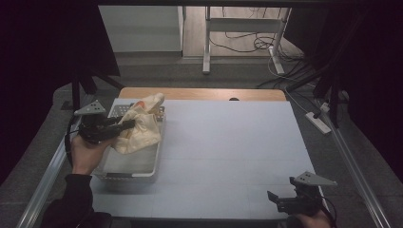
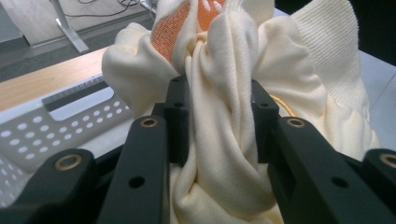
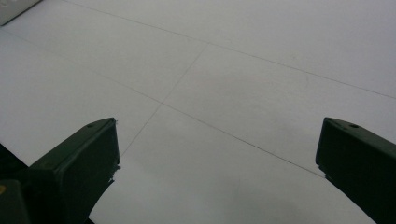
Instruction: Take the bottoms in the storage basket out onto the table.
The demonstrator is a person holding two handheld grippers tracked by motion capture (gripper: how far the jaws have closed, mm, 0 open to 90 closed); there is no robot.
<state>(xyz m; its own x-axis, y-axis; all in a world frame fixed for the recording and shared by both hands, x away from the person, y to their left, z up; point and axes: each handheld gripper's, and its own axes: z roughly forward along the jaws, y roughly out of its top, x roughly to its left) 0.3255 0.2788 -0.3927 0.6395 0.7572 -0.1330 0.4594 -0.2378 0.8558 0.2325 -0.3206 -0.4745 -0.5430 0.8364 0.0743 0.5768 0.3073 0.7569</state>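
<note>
Cream knitted sweater [image 2: 224, 93] with an orange patch is bunched between the jaws of my left hand-held gripper [image 1: 124, 125], above the white perforated plastic basket [image 1: 130, 172] on the table [image 1: 228, 156]. My right hand-held gripper [image 1: 278, 202] hovers wide open, empty.

The sweater [image 2: 224, 93] hides the basket [image 1: 154, 156] floor beneath it; its orange print [image 2: 170, 30] is cut off at the frame's top.
</note>
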